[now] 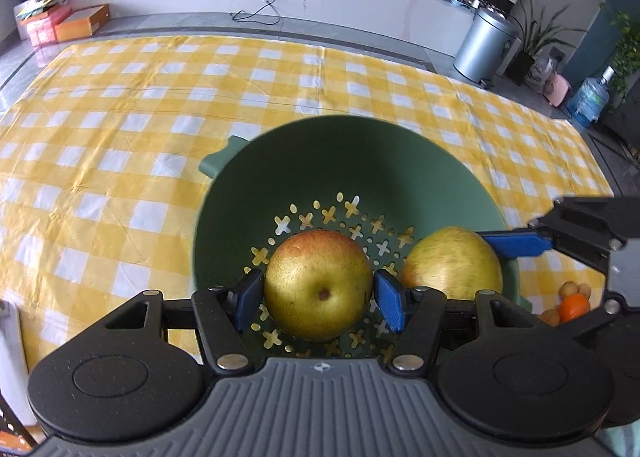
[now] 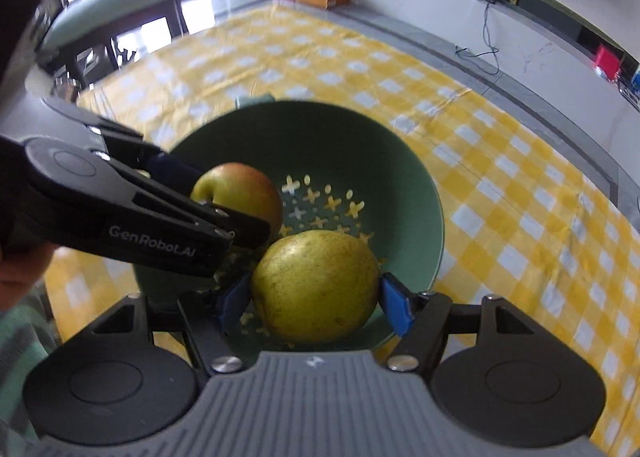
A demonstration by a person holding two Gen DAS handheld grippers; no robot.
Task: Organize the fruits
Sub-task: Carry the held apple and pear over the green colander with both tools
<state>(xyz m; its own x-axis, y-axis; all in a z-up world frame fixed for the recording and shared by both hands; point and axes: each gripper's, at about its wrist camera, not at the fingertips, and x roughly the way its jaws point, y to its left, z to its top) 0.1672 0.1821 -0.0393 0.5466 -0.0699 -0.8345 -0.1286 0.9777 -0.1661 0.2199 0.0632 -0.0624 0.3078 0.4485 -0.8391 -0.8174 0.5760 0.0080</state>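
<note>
The left gripper (image 1: 319,289) had its 2 blue pads pressed against the sides of a reddish-yellow pear (image 1: 319,284), jaws clamped on it, stem dimple facing the camera. The right gripper (image 2: 316,299) was likewise closed on a yellow-green pear (image 2: 316,285), 1 pad on each flank. Both fruits sat low inside the green colander (image 1: 360,161), over its floor of cross-shaped and round holes; whether either pear rested on that floor or hung just above it could not be told. The 2 pears lay side by side, near each other, with the left gripper's inner pad between them in the left wrist view.

From the right wrist view, the left gripper came in from the left edge over the colander's rim, a hand (image 2: 20,269) partly visible behind it. From the left wrist view, a blue finger of the right gripper reached in from the right, touching the far side of the yellow-green pear.

The colander stood on a yellow-and-white checked tablecloth (image 1: 120,129). Beside it at the right, a small pile of fruits (image 1: 570,303) lay on the cloth, 1 orange and several small tan ones. Beyond the table stood a metal bin (image 1: 484,45).
</note>
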